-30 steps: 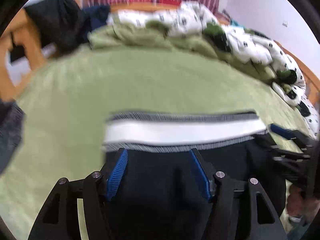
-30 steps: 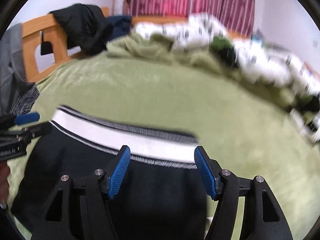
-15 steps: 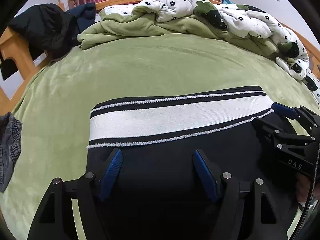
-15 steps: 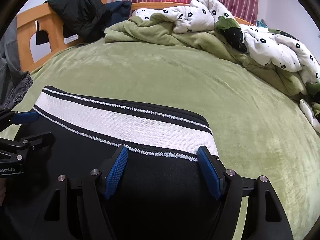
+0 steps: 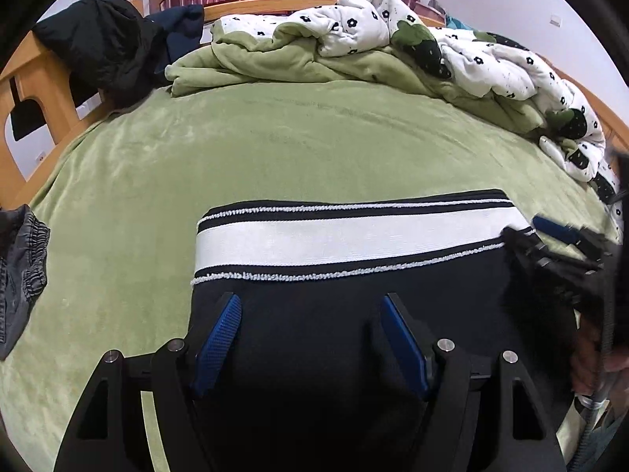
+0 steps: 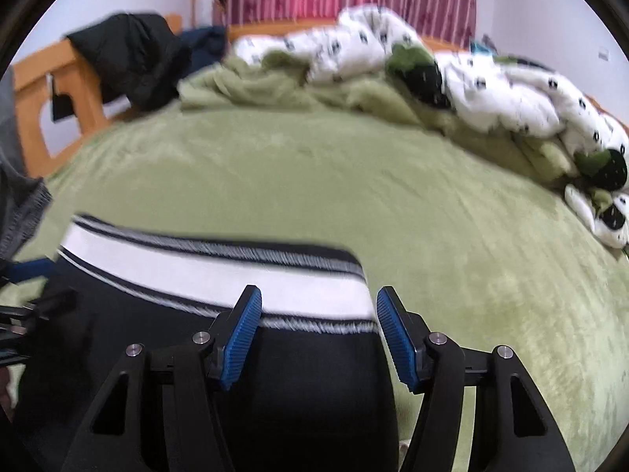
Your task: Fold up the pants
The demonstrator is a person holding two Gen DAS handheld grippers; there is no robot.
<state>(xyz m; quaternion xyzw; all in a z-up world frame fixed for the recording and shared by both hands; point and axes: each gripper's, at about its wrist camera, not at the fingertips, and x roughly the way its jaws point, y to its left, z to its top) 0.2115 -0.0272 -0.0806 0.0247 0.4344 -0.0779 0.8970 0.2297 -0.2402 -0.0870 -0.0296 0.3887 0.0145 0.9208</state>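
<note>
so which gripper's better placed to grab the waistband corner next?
Probably right. The right gripper, open, straddles the waistband near its right corner. The left gripper, also open, sits short of the band over black fabric.

Pants (image 5: 314, 334) matt black cloth, white ribbed knit waistband (image 5: 346, 240); bed (image 5: 275, 145) fuzzy green fleece; left hand-held gripper (image 5: 310, 338) matt black plastic, textured blue pads (image 5: 220, 334).

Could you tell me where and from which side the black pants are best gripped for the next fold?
Probably the white-striped band at its two end corners, each gripper coming from the near side. The black pants lie flat on the green blanket, and that band is their straight far edge.
</note>
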